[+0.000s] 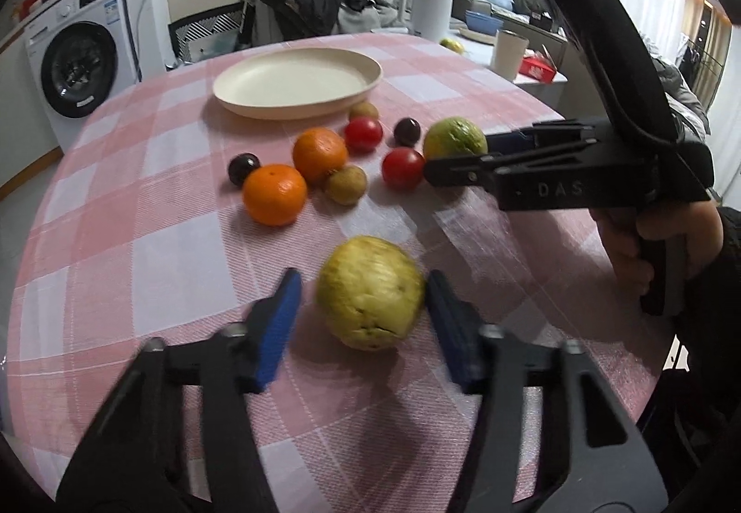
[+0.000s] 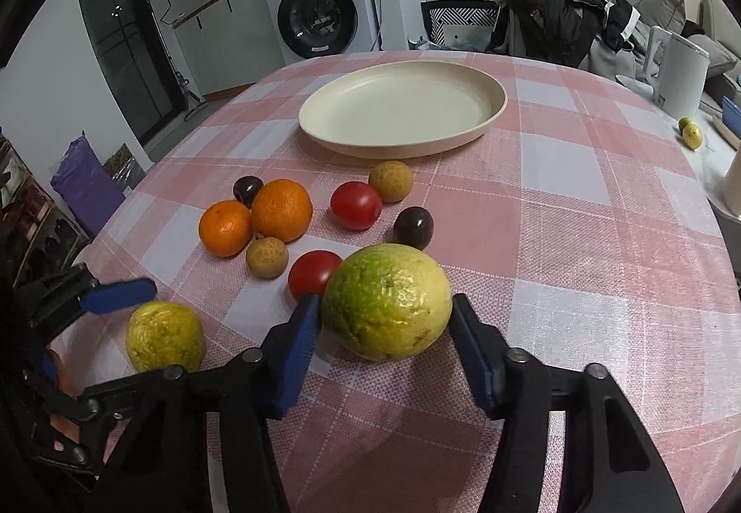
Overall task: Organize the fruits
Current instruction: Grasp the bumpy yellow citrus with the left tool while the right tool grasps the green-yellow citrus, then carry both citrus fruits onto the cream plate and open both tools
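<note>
Pink-and-white checked cloth covers the round surface (image 2: pixel 579 235). Left gripper (image 1: pixel 363 295) straddles a yellow guava (image 1: pixel 370 293): right finger at the fruit's side, left blue finger (image 1: pixel 278 327) a little apart, so not pinched, fingers partly spread. Right gripper (image 2: pixel 384 313) brackets a larger green-yellow guava (image 2: pixel 386 300); both blue fingers look to be touching its sides, the fruit resting on the cloth. No earlier view, so grip firmness is hard to tell. Behind them sit two oranges (image 2: pixel 282 209), two red tomatoes (image 2: pixel 355 205), two dark plums (image 2: pixel 413 226) and two brown longans (image 2: pixel 391 180), loosely clustered. Cream plate (image 2: pixel 491 114) lies beyond the cluster, nothing on it.
</note>
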`<state>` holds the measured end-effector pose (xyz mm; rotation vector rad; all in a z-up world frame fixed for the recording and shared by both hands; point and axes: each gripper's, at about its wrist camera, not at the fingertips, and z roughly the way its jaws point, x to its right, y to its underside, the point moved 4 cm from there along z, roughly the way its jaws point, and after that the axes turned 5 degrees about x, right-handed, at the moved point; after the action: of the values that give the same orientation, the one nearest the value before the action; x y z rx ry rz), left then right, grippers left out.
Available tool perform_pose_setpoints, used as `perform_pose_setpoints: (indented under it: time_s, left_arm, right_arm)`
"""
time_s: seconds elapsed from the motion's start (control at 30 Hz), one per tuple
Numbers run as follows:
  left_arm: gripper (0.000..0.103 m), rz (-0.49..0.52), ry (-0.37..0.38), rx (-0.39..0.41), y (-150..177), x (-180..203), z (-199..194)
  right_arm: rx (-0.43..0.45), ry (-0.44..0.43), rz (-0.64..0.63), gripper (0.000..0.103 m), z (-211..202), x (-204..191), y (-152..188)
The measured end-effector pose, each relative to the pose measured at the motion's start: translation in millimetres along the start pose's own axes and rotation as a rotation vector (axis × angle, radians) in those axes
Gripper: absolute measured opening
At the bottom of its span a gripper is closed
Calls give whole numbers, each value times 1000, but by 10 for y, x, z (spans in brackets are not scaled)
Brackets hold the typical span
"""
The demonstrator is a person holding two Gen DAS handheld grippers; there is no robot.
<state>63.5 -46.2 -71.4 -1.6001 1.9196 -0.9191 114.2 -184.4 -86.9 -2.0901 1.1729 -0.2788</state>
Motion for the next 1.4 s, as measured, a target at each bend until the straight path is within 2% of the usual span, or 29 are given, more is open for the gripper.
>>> perform_pose_setpoints:
  time_s: [0.33, 0.57, 0.87, 1.4]
  left_arm:
    - [45, 14, -16, 2, -8, 39, -9]
    - [45, -9, -27, 45, -88, -22, -95]
    - [45, -43, -86, 115, -309, -209, -151]
    - [45, -106, -145, 199, -821, -543, -37]
  right_arm:
    - [21, 3, -23, 55, -65, -29, 45]
    - [94, -12, -24, 55, -235, -47, -21]
    - [214, -37, -31, 55, -483, -123, -160]
    - [299, -60, 7, 55, -482, -117, -498]
